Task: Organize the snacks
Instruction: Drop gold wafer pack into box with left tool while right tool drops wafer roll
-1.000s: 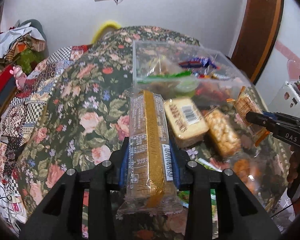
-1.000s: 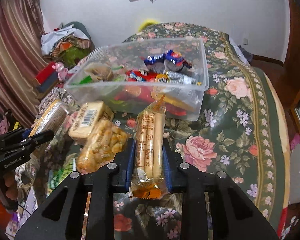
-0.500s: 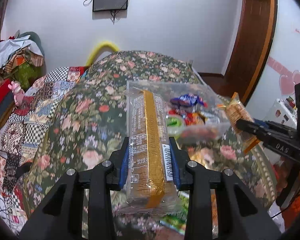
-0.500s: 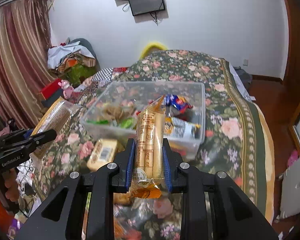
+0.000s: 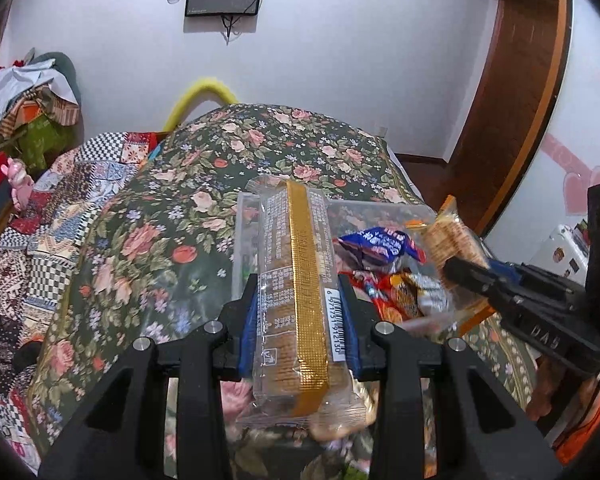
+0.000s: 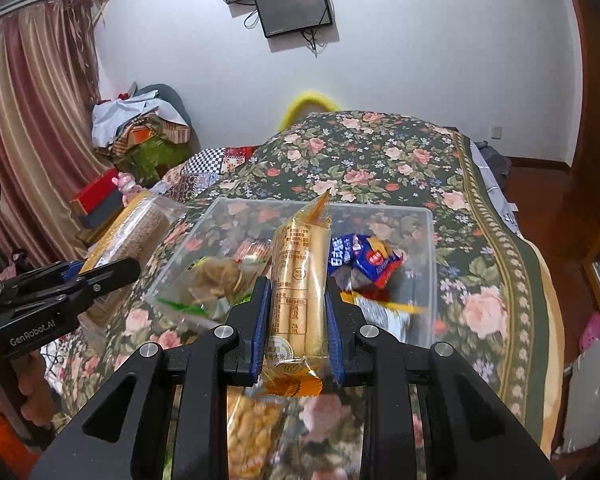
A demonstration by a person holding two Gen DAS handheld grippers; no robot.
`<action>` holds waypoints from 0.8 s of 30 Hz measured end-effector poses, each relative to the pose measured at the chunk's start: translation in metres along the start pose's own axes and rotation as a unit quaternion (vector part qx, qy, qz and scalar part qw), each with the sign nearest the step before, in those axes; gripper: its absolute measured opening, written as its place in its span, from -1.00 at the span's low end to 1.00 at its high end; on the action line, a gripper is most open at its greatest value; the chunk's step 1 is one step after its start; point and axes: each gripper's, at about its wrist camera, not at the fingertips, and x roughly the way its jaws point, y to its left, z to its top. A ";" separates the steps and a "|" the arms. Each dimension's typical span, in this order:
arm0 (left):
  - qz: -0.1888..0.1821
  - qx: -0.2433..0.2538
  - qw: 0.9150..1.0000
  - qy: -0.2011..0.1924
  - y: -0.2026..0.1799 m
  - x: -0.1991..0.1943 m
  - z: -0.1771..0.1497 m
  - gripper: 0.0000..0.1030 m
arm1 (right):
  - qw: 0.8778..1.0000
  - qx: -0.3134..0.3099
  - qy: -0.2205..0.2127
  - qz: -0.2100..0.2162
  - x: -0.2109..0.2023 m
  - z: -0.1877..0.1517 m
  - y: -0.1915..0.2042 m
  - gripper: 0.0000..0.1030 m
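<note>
My left gripper is shut on a long clear cracker pack with a gold stripe, held up over the near left end of the clear plastic bin. My right gripper is shut on a golden rice-cracker pack, raised in front of the same bin. Inside the bin lie a blue wrapper, a brown snack bag and other packets. Each gripper shows in the other's view: the right gripper with its pack, the left gripper with its pack.
The bin rests on a floral bedspread. A loose bag of puffed snacks lies below my right gripper. A patchwork quilt covers the left side. A pile of clothes and a curtain stand at the far left.
Both grippers have risen with their packs and moved toward the bin. The loose snacks on the bedspread have dropped below the fingers and mostly out of sight.
</note>
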 end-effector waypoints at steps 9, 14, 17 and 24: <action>-0.011 -0.008 1.000 0.019 -0.009 0.041 0.022 -0.31 | 1.000 -0.008 0.025 -0.001 0.038 0.015 0.004 -0.55; -0.018 -0.012 0.999 0.040 -0.012 0.065 0.029 -0.31 | 0.999 -0.017 0.045 -0.010 0.059 0.021 0.005 -0.55; -0.028 -0.024 0.998 0.055 -0.010 0.077 0.030 -0.31 | 0.998 -0.024 0.051 -0.016 0.063 0.022 0.005 -0.55; -0.018 -0.017 0.998 0.061 -0.014 0.086 0.027 -0.31 | 0.997 -0.033 0.061 -0.018 0.064 0.022 0.003 -0.53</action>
